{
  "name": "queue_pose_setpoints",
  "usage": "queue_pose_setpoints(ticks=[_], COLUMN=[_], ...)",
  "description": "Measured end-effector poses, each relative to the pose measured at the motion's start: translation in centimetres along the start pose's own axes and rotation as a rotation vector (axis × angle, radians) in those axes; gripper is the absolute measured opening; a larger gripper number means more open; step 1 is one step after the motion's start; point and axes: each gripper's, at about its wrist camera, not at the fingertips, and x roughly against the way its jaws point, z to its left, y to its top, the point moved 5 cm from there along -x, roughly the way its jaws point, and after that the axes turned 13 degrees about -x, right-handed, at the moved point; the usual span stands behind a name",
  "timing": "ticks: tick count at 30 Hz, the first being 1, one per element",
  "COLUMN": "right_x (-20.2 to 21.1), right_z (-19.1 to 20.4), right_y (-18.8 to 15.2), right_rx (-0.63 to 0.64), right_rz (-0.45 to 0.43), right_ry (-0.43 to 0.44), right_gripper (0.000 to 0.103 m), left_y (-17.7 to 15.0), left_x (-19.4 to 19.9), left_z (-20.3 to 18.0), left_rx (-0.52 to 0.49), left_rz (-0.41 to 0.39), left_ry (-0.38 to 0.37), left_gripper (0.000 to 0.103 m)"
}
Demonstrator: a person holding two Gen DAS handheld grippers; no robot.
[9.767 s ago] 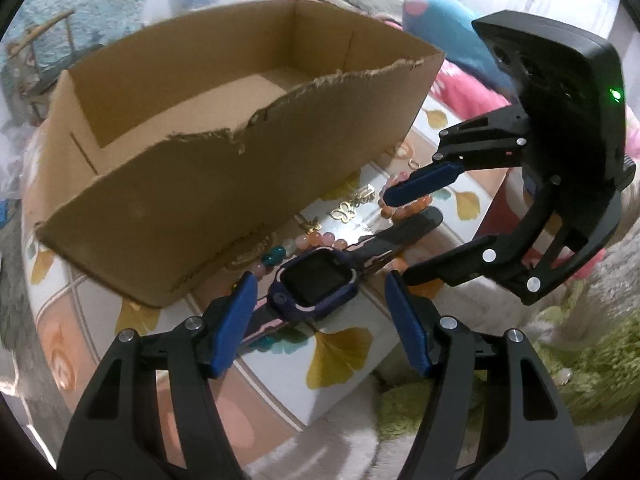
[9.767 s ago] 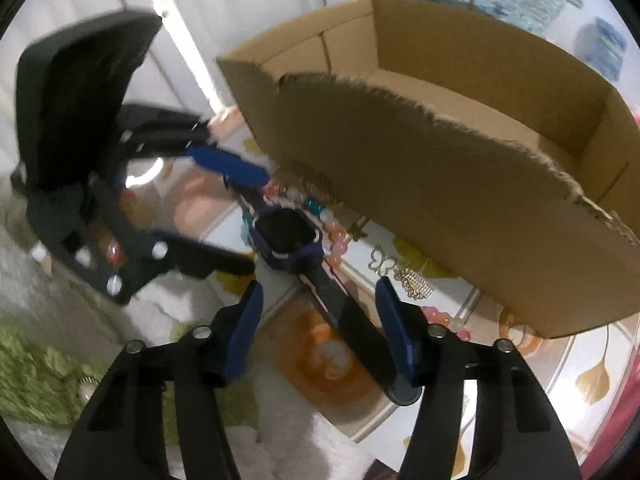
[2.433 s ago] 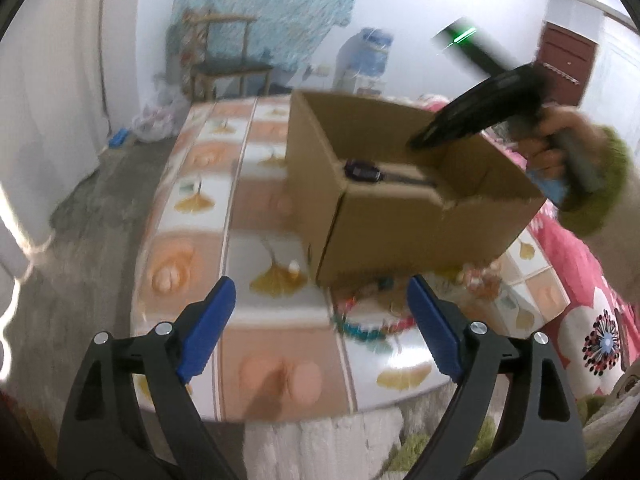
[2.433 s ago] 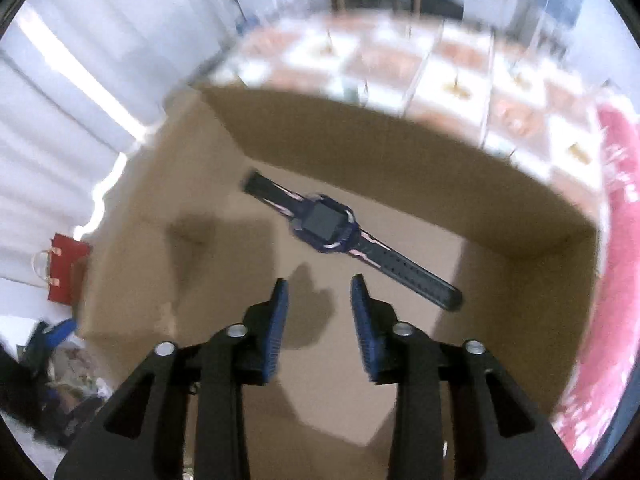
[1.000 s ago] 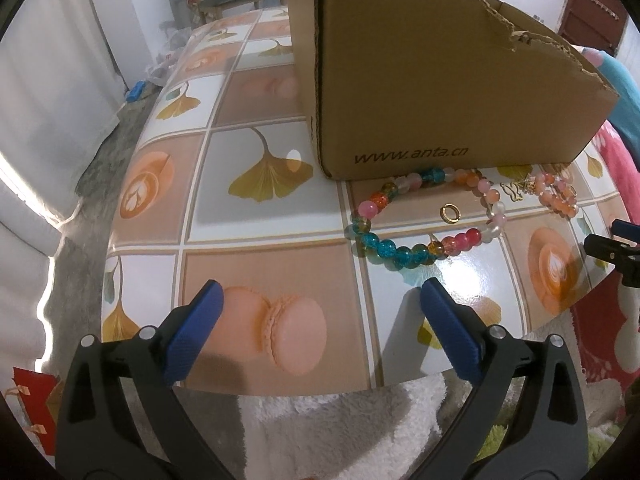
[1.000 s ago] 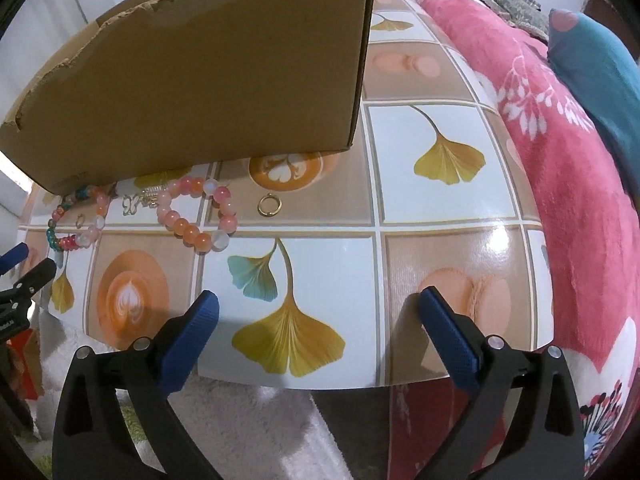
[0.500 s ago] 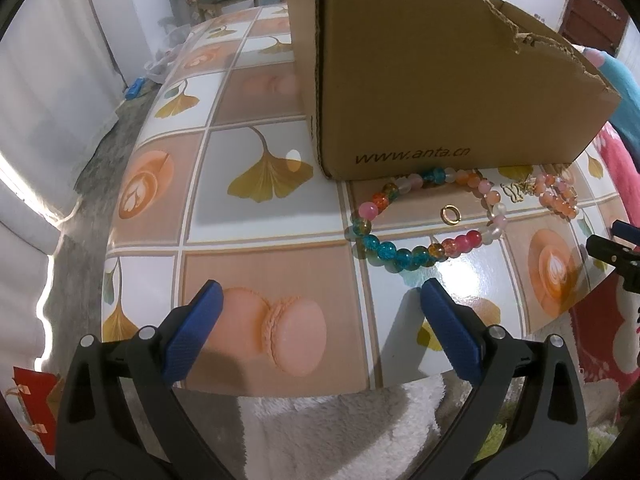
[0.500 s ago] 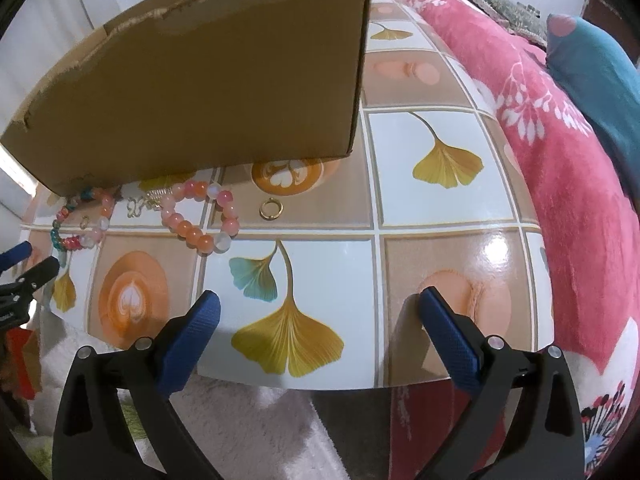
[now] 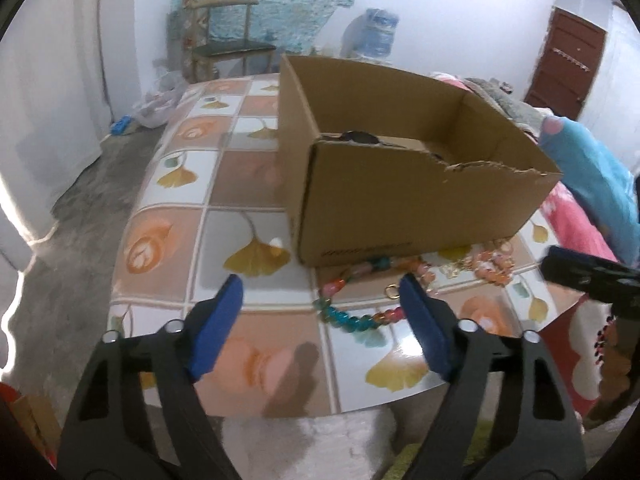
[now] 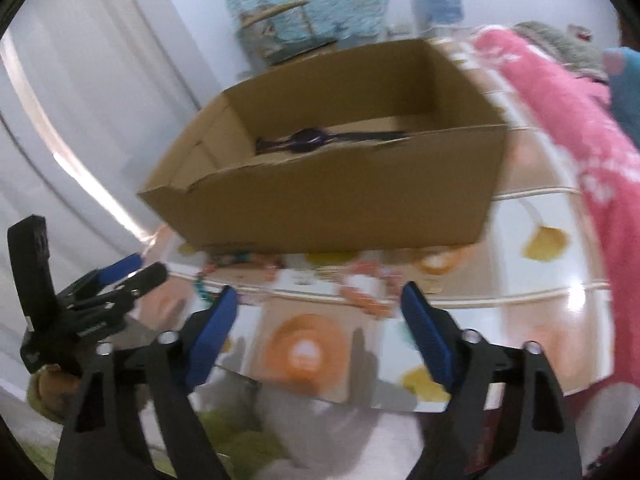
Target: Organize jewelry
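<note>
On the near wall of the cardboard box, a line of dark print runs along the bottom edge, but it is too blurred to read now, though a second ago it read "www.anta.cn". Both views have since tilted up from the tiled table, so the open top of the box shows, with the dark watch lying on its floor. Just in front of the box's near wall lie the jewelry pieces on the table: the multicoloured bead bracelet, a small gold ring inside its loop, and the pink bead bracelet to the right. The left gripper hovers above the near table edge with its jaws closing, narrower than a second ago, and nothing between them. The right gripper does likewise, jaws closing on empty air. A red patterned blanket lies along the table's right side.
</note>
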Motion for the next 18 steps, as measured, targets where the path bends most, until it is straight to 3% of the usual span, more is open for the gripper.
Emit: queue_pose_setpoints(ticks=[12,18], right_x=[-6.4,-7.9], right_z=[3.6,4.0], right_y=[-0.8,-0.5], right_rx=[0.009,0.016], right_rz=[0.155,0.179], right_ry=[0.041,0.022], right_gripper=[0.036,0.025], left_y=[-0.5,-0.9], left_x=[-3.2,-3.9], left_z=[0.0,0.3], left_rx=[-0.010,-0.003], left_rz=[0.100,0.139], left_ry=[-0.086,-0.114], left_gripper=[0.039,0.034])
